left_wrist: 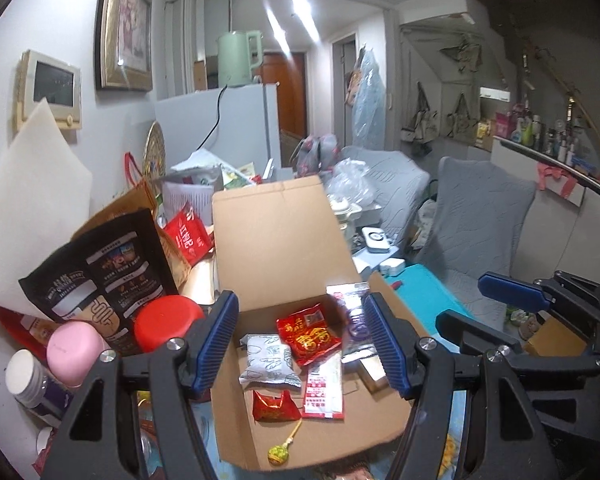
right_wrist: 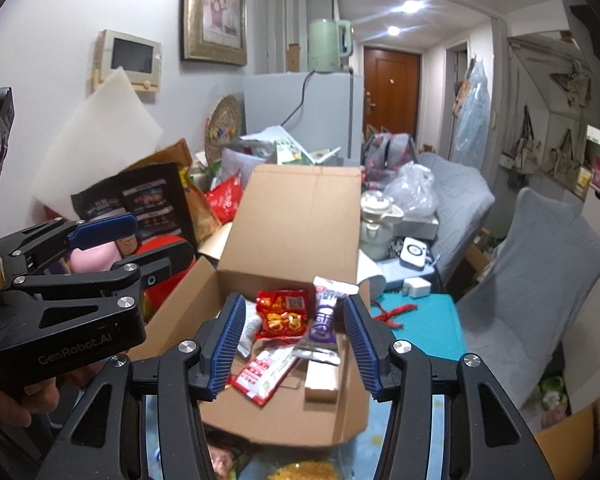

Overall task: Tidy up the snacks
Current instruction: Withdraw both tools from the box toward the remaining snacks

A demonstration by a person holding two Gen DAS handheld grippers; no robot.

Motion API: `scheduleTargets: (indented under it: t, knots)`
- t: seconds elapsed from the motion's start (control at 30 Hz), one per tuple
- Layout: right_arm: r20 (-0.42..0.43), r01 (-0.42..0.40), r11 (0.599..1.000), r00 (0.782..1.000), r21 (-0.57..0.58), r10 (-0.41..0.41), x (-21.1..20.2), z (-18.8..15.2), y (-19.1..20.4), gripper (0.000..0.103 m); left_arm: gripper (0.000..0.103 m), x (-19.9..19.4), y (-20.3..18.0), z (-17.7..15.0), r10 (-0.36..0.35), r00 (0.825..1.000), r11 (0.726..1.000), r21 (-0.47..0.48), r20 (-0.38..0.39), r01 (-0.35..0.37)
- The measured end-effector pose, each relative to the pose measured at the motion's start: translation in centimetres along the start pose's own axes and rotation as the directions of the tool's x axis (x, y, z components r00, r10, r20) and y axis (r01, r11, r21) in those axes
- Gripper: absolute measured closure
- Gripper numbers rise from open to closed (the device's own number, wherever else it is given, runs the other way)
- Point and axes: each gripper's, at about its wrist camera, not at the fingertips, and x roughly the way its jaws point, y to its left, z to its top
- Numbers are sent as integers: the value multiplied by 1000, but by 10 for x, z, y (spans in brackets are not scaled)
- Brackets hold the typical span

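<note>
An open cardboard box (left_wrist: 284, 248) (right_wrist: 296, 216) stands on the table with its lid up. Inside lie a red snack packet (left_wrist: 315, 334) (right_wrist: 283, 315), a white packet (left_wrist: 269, 364), a small red candy (left_wrist: 275, 406), a red-and-white sachet (left_wrist: 324, 390) (right_wrist: 266, 372) and a green lollipop (left_wrist: 278, 452). A purple-and-silver packet (right_wrist: 323, 322) (left_wrist: 354, 316) looks blurred at the box's right side. My left gripper (left_wrist: 302, 344) is open above the box, empty. My right gripper (right_wrist: 292, 344) is open above the box, empty, and shows at right in the left wrist view (left_wrist: 496, 300).
Left of the box stand a black snack bag (left_wrist: 100, 276), a red lid (left_wrist: 168, 320), a pink cup (left_wrist: 74, 348) and a white-capped jar (left_wrist: 26, 372). A teal surface (right_wrist: 424, 320) and grey chairs (right_wrist: 532, 264) lie right. A kettle (right_wrist: 376, 224) stands behind.
</note>
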Motion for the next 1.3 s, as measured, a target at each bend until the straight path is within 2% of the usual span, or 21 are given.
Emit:
scheduleTargets:
  t: [0.1, 0.2, 0.23, 0.37, 0.57, 0.83, 1.03, 1.3]
  knots:
    - [25, 12, 1000, 1000, -4, -12, -18, -6, 5, 46, 38, -18, -4, -3, -15, 1000, 1000, 12, 20, 14]
    - [40, 16, 1000, 999, -11, -16, -33, -13, 9, 46, 23, -36, -5, -10, -24, 999, 1000, 10, 42, 24]
    - [42, 19, 1000, 999, -9, -19, -38, -16, 11, 45, 22, -40, -5, -13, -23, 999, 1000, 8, 49, 23]
    - [51, 22, 1000, 998, -3, -22, -52, -27, 19, 35, 22, -58, -4, -26, -35, 997, 999, 7, 62, 35]
    - [59, 13, 1000, 998, -2, -13, -68, -47, 30, 26, 22, -75, -5, -48, -62, 997, 998, 16, 51, 61]
    - [46, 21, 1000, 999, -1, -21, -80, -74, 38, 25, 22, -83, -8, -76, -102, 995, 995, 18, 11, 102]
    - [7, 23, 1000, 1000, 16, -23, -78, -101, 39, 25, 22, -79, -14, -98, -138, 989, 990, 27, -46, 139]
    - [-59, 22, 998, 998, 55, -19, -63, -138, 34, 25, 22, -59, -14, -132, -185, 974, 983, -4, -131, 186]
